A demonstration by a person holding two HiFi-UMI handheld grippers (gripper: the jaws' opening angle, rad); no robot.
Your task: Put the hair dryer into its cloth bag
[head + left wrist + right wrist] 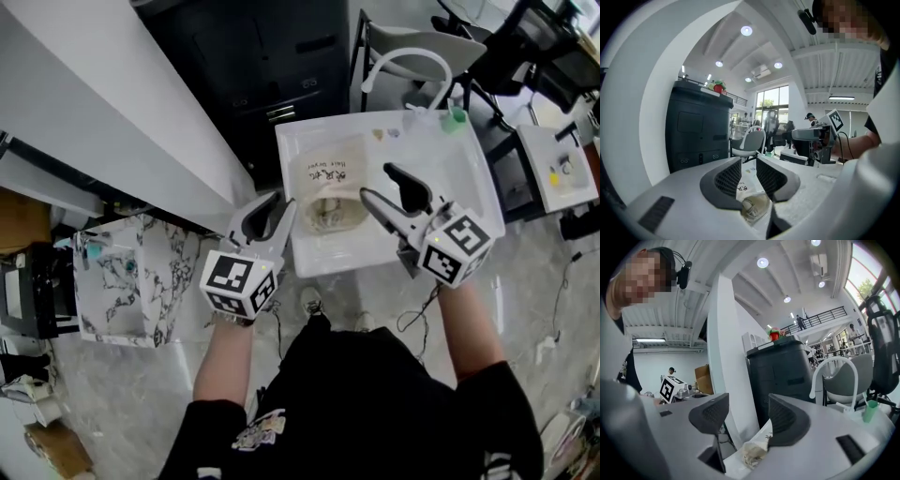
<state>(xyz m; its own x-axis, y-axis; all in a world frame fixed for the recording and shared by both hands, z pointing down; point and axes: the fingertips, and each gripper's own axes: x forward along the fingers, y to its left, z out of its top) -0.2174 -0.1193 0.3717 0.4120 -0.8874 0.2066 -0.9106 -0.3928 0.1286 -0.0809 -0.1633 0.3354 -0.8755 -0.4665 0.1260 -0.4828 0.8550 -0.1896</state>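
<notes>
A beige cloth bag (pixel 330 186) with dark lettering lies flat on the white table (pixel 469 178), its gathered mouth toward me. No hair dryer shows outside it. My left gripper (pixel 274 214) is raised over the table's near left edge, just left of the bag's mouth. Its jaws stand apart with nothing between them. My right gripper (pixel 378 184) hovers to the right of the bag, open and empty. In the left gripper view the left gripper (pixel 748 164) looks over the bag (pixel 752 206) below. The right gripper (pixel 747 408) sees the bag's mouth (pixel 752 451) beneath it.
A black cabinet (pixel 272 56) and a white chair (pixel 412 56) stand behind the table. A green cup (pixel 457 115) sits at the table's far right corner. A marble-patterned box (pixel 122 281) is on the floor at left, and a small white stand (pixel 558 169) at right.
</notes>
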